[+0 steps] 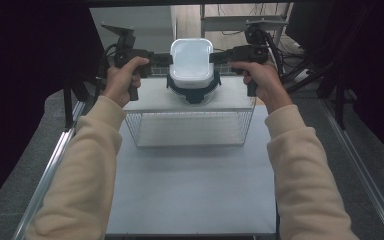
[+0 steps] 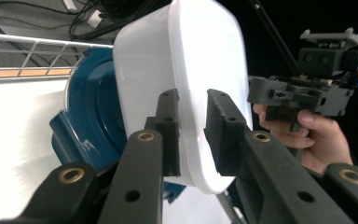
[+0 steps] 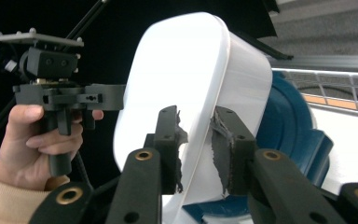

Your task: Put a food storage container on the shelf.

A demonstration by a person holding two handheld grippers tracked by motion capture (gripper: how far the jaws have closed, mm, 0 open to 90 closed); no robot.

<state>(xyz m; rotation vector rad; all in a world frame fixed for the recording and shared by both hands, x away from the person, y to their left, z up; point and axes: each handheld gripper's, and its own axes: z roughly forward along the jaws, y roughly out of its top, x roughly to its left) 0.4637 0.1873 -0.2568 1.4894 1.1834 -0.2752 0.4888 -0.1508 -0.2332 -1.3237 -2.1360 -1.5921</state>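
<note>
White lidded container sits atop blue-lidded container on wire rack, at 12 o'clock of table. Left gripper at 9 o'clock, right gripper at 3 — both narrow, jaws straddling its lid rim, pad contact unclear.

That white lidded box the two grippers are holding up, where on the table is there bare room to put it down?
The widest free patch is the table surface between the person's two sleeves, in front of the wire basket. The white shelf top has narrow bare strips either side of the blue container. It is crowded right there, where the white box, left gripper and right gripper meet.
</note>
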